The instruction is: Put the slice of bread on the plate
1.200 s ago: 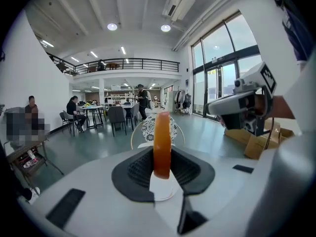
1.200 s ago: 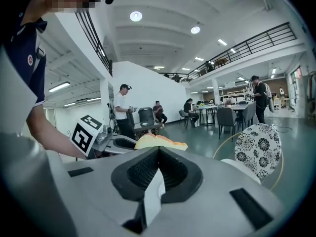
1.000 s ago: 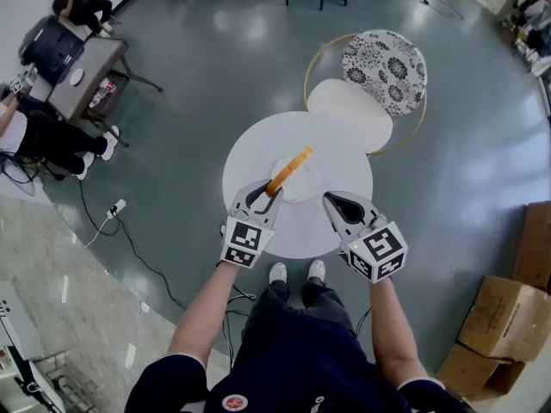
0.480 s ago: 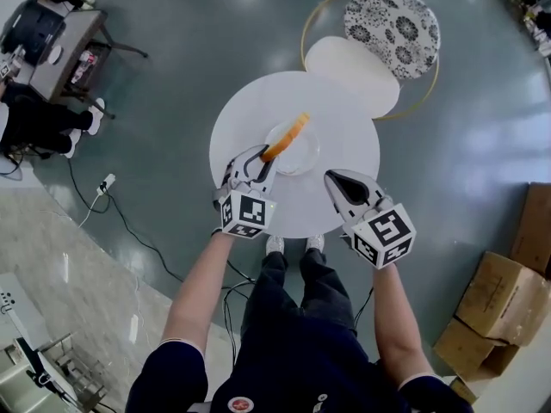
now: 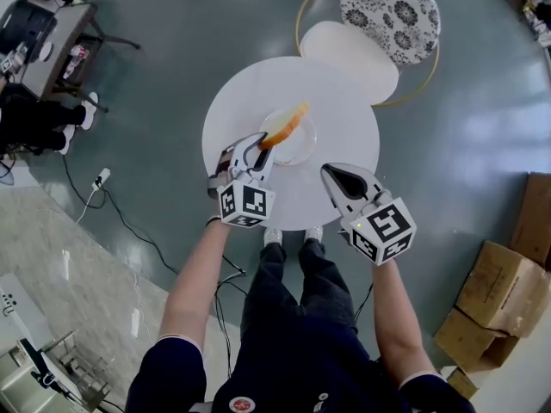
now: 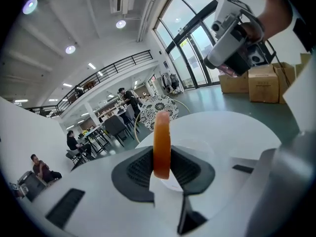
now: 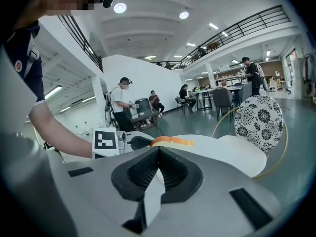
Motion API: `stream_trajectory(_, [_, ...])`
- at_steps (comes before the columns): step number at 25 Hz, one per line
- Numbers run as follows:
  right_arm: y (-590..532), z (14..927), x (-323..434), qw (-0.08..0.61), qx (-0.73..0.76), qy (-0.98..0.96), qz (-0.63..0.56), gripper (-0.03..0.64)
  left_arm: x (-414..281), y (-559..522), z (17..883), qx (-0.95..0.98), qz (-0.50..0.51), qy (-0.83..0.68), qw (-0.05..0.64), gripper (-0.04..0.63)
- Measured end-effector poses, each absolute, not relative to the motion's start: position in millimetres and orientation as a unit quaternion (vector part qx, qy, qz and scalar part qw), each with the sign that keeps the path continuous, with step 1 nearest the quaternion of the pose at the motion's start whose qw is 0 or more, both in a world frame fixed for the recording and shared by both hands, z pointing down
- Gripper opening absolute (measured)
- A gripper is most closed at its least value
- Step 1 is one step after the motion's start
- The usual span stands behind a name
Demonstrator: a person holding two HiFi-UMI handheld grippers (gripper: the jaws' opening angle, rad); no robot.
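Note:
A slice of bread [image 5: 284, 127] with an orange crust stands on edge, pinched at its near end by my left gripper [image 5: 258, 146], which is shut on it. The slice reaches out over a small clear plate [image 5: 308, 149] in the middle of the round white table [image 5: 344, 101]. In the left gripper view the bread [image 6: 161, 142] sits upright between the pads, with the plate [image 6: 205, 149] just beyond. My right gripper [image 5: 337, 177] hovers over the table's near right edge, jaws together with nothing in them [image 7: 159, 158]. From it the bread [image 7: 172, 141] shows ahead to the left.
Beyond the table stand a cream seat [image 5: 349, 50] and a black-and-white patterned disc [image 5: 389, 14] inside a gold hoop. Cardboard boxes [image 5: 499, 291] sit at the right. A desk with seated people [image 5: 43, 41] is far left. A cable and plug [image 5: 99, 179] lie on the floor.
Both grippers have come down toward the table. The left one has rolled while keeping hold of the bread, which still hangs over the plate.

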State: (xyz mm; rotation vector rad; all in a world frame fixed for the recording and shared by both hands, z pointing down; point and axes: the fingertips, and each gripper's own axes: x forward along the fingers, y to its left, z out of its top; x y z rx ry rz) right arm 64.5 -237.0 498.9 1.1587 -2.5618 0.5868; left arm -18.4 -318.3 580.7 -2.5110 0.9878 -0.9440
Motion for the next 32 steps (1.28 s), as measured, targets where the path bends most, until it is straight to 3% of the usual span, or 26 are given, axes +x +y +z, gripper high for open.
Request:
stream_trajectory(20, [-244,515,65,0.128,0.419,-0.872,0.219,0.005,-14,-329,583,-0.792,-0.406,0.327,0.318,0.094])
stream_trajectory(32, [-238,525,75,0.124,0.421,-0.869,0.230,0.005,-6,-312,624,-0.782,-0.447,0.269,0.342,0.094])
